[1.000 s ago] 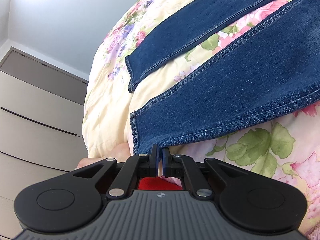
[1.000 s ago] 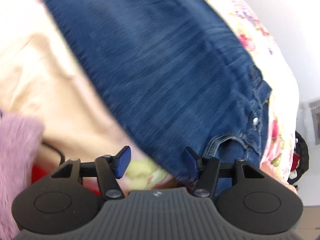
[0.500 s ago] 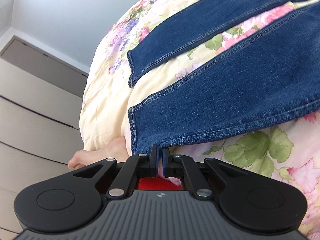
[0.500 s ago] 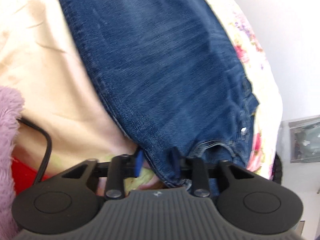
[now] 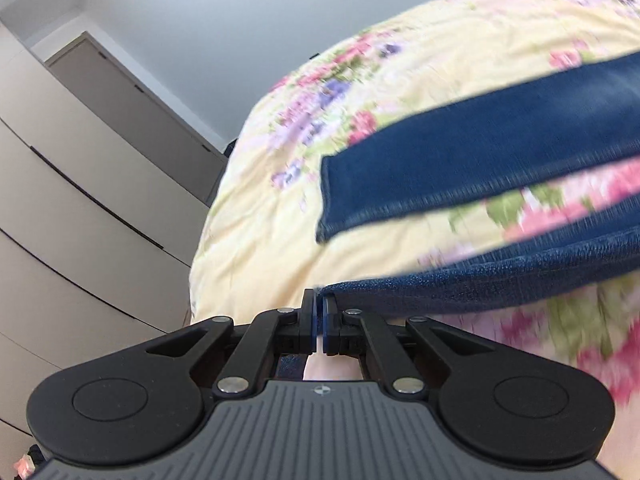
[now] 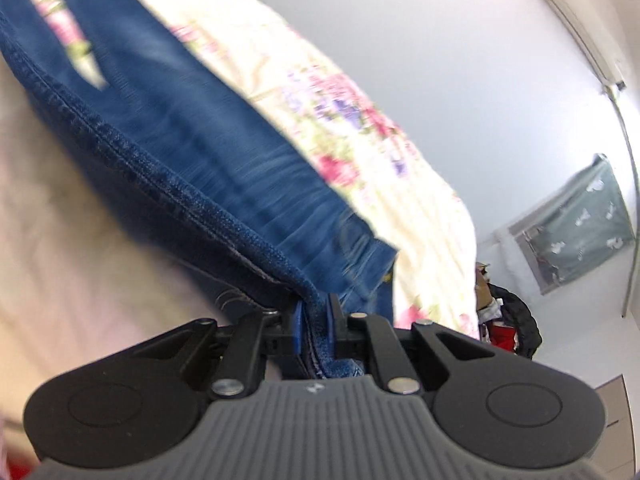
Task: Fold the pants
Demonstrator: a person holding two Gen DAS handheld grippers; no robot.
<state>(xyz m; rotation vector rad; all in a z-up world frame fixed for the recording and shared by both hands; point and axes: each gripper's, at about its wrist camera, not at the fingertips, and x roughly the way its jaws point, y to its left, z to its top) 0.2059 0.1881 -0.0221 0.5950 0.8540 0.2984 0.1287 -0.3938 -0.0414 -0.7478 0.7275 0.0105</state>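
Observation:
Blue jeans (image 5: 472, 168) lie on a bed with a floral quilt (image 5: 304, 128). My left gripper (image 5: 319, 312) is shut on the hem corner of the near leg (image 5: 480, 284), which is lifted off the quilt; the far leg lies flat beyond it. In the right wrist view my right gripper (image 6: 314, 320) is shut on the waistband corner of the jeans (image 6: 192, 160), with the side seam raised and running away to the upper left.
A beige wardrobe with drawers (image 5: 72, 216) stands left of the bed. In the right wrist view there is a white wall with an air conditioner (image 6: 580, 28), a window (image 6: 576, 224), and a dark bag with clutter (image 6: 508, 320) beyond the bed's edge.
My right gripper closed on the waistband corner and lifted it. My left gripper, still shut on the hem, raised the near leg off the quilt. Both views tilted up toward the walls.

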